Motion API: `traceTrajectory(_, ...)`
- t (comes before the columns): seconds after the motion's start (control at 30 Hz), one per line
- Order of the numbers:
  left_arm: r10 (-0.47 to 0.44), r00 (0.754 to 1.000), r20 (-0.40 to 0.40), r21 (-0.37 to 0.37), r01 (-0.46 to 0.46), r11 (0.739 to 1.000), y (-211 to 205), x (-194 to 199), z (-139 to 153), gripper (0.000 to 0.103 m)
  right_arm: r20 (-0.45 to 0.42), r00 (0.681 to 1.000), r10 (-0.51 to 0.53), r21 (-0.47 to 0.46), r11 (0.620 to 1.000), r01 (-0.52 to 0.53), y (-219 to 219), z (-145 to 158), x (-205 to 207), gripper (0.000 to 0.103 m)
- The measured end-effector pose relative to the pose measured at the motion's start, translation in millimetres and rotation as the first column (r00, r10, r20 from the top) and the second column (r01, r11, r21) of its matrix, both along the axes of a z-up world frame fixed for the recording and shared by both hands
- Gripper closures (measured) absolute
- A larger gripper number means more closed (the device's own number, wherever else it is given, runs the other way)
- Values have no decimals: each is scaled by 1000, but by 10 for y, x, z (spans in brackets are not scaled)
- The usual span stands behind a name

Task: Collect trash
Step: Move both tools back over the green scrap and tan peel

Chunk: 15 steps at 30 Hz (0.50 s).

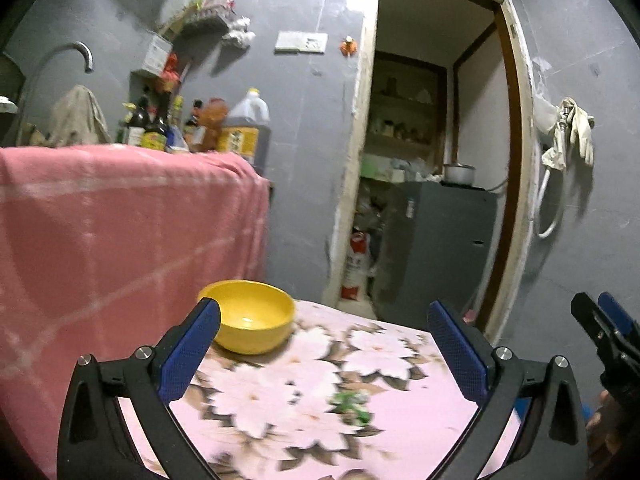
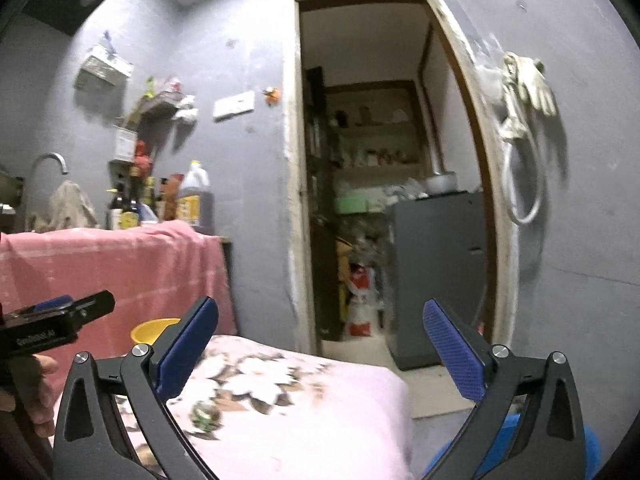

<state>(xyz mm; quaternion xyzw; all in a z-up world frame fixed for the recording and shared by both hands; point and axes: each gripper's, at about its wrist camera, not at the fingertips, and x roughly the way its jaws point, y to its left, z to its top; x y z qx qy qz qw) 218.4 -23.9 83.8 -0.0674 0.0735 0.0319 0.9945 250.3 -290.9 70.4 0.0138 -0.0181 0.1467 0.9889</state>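
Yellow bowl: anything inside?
The yellow bowl looks empty: bare floor with a pale glint. Its near inner wall is hidden by the rim, and the left tongs' finger covers its left edge.

A lived-in home kitchen: a curved metal tap (image 1: 82, 54) rises over the counter draped with a pink checked cloth (image 1: 120, 216), beside dark sauce bottles (image 1: 150, 128) and a large plastic jug of cooking oil (image 1: 246, 128). White wire shelves (image 1: 208, 22) of packets hang on the grey-painted wall, and pale rubber gloves (image 1: 576, 128) hang by the door frame. Through the doorway stand pantry shelves (image 2: 376, 148) and a metal pot on a grey cabinet (image 2: 440, 264).
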Motion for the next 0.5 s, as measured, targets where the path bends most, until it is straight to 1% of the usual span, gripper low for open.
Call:
traceTrajectory(0.1, 25, 999, 23, 21, -25, 999, 111, -121, -43, 1, 2, 999, 36, -10, 999, -36, 171, -20, -14, 0)
traceTrajectory(0.23, 54, 998, 34, 46, -55, 997, 236, -219, -136, 1, -13, 997, 75, -33, 997, -76, 328, -74, -37, 0)
traceTrajectory(0.5, 88, 996, 10, 62, -89, 994, 489, -311, -317, 1, -76, 987, 141, -120, 981, -150, 657, -225, -51, 0)
